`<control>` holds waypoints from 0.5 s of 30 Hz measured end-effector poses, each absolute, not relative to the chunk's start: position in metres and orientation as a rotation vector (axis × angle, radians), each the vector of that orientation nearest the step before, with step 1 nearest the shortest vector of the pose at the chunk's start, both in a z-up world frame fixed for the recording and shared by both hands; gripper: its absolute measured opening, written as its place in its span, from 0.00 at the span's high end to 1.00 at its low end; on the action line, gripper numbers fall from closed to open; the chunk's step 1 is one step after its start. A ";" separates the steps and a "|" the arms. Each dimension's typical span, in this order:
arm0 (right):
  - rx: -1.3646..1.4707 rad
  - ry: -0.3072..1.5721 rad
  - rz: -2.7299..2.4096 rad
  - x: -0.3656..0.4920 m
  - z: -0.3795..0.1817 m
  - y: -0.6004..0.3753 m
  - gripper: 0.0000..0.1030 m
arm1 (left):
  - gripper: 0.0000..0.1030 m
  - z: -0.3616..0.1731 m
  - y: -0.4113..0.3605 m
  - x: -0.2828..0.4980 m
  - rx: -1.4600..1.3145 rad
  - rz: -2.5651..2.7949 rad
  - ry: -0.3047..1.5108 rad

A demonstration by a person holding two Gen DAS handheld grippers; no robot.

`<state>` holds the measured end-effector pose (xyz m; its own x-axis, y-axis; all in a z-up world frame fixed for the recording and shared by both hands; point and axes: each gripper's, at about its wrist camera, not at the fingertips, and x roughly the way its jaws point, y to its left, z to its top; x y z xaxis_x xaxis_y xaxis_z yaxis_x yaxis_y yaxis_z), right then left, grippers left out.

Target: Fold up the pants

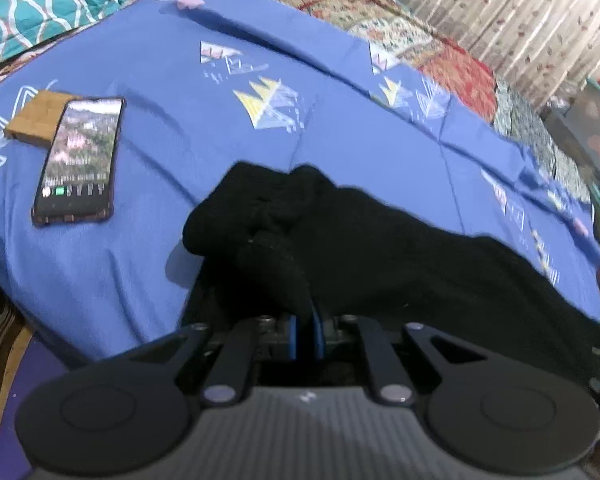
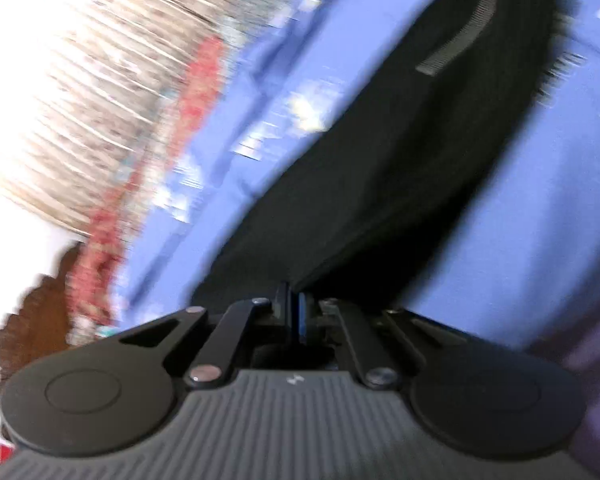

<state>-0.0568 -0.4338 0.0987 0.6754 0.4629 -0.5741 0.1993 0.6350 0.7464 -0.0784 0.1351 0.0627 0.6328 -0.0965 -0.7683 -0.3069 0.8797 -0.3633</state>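
Left-wrist view shows the left gripper (image 1: 307, 322) with its blue-padded jaws pinched together on a bunched fold of the black pants (image 1: 380, 248), which rise straight out of the jaws and spread ahead and to the right of them across the blue sheet (image 1: 172, 144) of the bed. Ahead and to the left of these jaws, well apart from the pants, a phone (image 1: 78, 160) lies face up on the sheet with its far end resting on a small wooden block (image 1: 32, 118). A patterned quilt (image 1: 440, 44) lies beyond the sheet, with a curtain (image 1: 520, 12) behind it. Right-wrist view is heavily blurred, but the right gripper (image 2: 294, 310) has its jaws drawn together on the near edge of the pants (image 2: 380, 168), the cloth running from between them up and to the right over the sheet (image 2: 520, 220). A ribbed grey strip (image 2: 460, 36) shows on the far part of the cloth, ahead and to the right of the jaws.
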 end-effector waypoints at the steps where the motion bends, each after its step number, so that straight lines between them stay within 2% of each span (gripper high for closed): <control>1: 0.897 0.885 0.123 -0.058 0.086 -0.435 0.94 | 0.92 0.059 0.133 -0.081 -0.493 0.121 0.895; 3: 0.907 0.949 0.042 -0.057 0.062 -0.432 0.94 | 0.92 0.049 0.127 -0.084 -0.474 0.125 0.921; 5: 0.884 0.931 0.015 -0.057 0.059 -0.426 0.94 | 0.88 0.043 0.124 -0.086 -0.449 0.135 0.949; 8: 0.769 0.934 0.014 -0.054 0.077 -0.417 0.78 | 0.86 0.048 0.125 -0.093 -0.428 0.116 0.921; 9: 0.742 0.914 -0.001 -0.056 0.083 -0.418 0.70 | 0.80 0.052 0.128 -0.097 -0.425 0.105 0.898; 12: 0.694 0.856 -0.066 -0.062 0.098 -0.430 0.69 | 0.49 0.062 0.146 -0.109 -0.450 0.104 0.824; 15: 0.656 0.803 -0.120 -0.057 0.112 -0.430 0.69 | 0.43 0.061 0.170 -0.114 -0.521 0.115 0.789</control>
